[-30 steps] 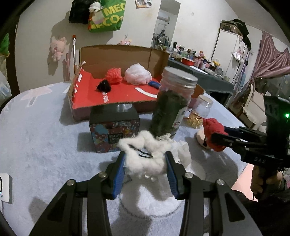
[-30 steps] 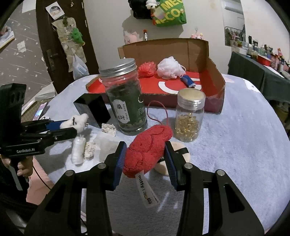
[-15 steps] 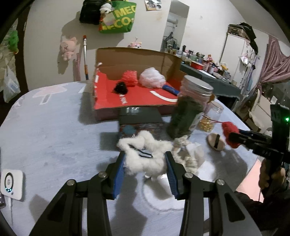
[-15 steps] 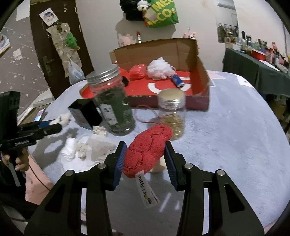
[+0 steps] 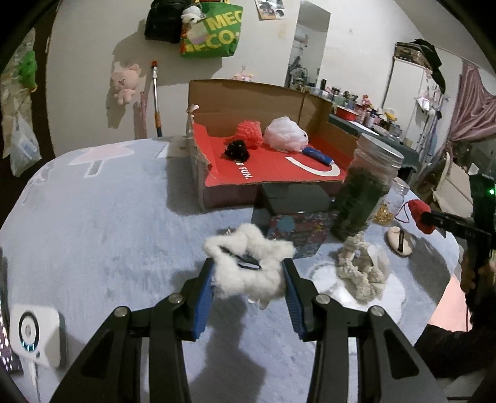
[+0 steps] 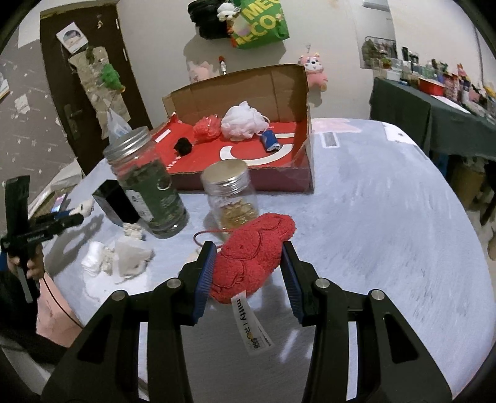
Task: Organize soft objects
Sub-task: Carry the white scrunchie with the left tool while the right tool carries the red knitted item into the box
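Closest to me, the left gripper [image 5: 248, 276] has its blue pads pressed into either side of a fluffy white scrunchie [image 5: 248, 266], holding it up off the pale grey table cover [image 5: 93, 223], short of the cardboard box [image 5: 248, 102]. The right gripper [image 6: 246, 269] is likewise partly closed, squeezing a red plush toy [image 6: 252, 251] from both sides; a white label [image 6: 251, 322] hangs down from the toy's near end and a thin red cord loops off its left side. Both soft things are in the air, well in front of the box. On the table between the two grippers, on the near side of the box, lies a heap of cream and white soft pieces [image 6: 117, 260]. Just beyond that heap stands a tall glass jar of dark green leaves [image 6: 148, 189] with a metal screw lid, and beside it a smaller jar of golden capsules [image 6: 234, 198], both upright and nearer than the box. A black tin [image 6: 114, 201] with a patterned side sits to the left of the green jar, close against the box's front wall. Further back, the box lies open with its brown flap raised; on its red floor rest a black scrunchie [image 6: 183, 145], a coral mesh puff [image 6: 206, 128], a white mesh bath puff [image 6: 243, 121] and a small blue roll [image 6: 269, 141]. Behind the box, a green bag [image 6: 260, 24] and a pink plush toy [image 6: 314, 69] hang on the wall.
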